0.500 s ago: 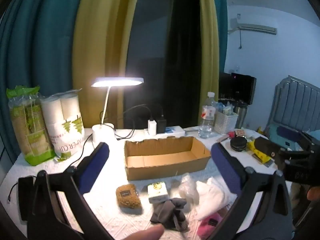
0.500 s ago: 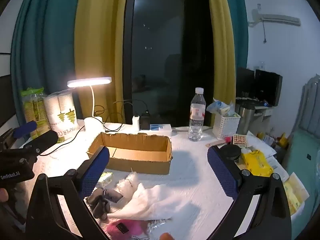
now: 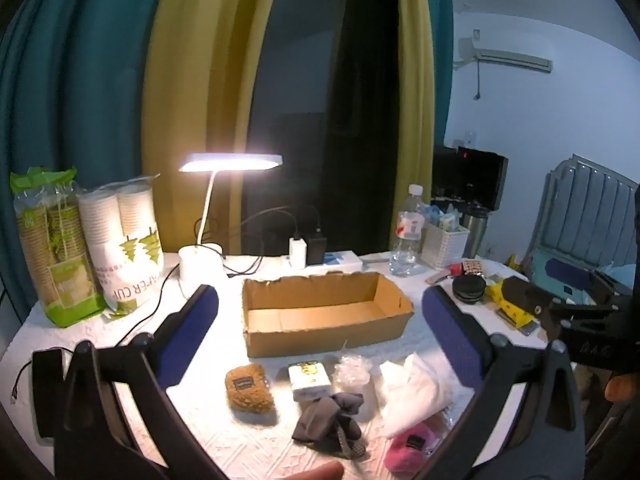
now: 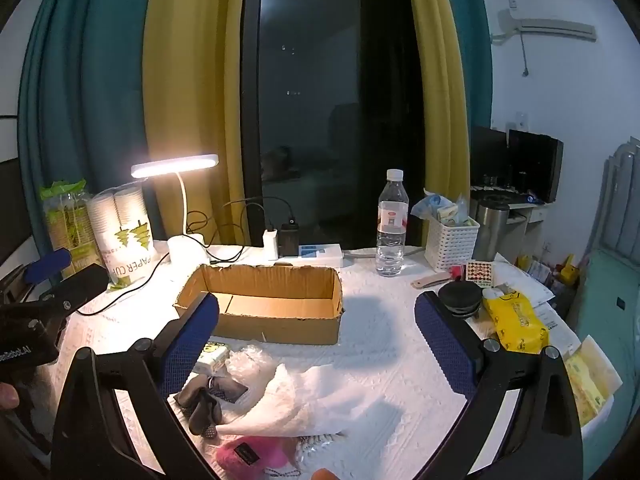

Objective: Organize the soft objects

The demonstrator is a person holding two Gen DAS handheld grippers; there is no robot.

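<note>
Home room: curtains [image 4: 120,100], air conditioner [image 4: 556,28], desk lamp [image 4: 176,166].

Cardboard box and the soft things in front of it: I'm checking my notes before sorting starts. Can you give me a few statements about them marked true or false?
1. The cardboard box holds nothing. True.
2. The brown fuzzy item lies inside the box. False: it lies on the table, in front of the box.
3. The left gripper has its jaws wide open with nothing held. True.
4. The right gripper is clamped on the white cloth. False: its jaws are open and the cloth lies loose on the table.
5. The desk lamp is switched off. False: it is lit.
6. The grey fabric item lies beside the pink fuzzy item. True.
</note>
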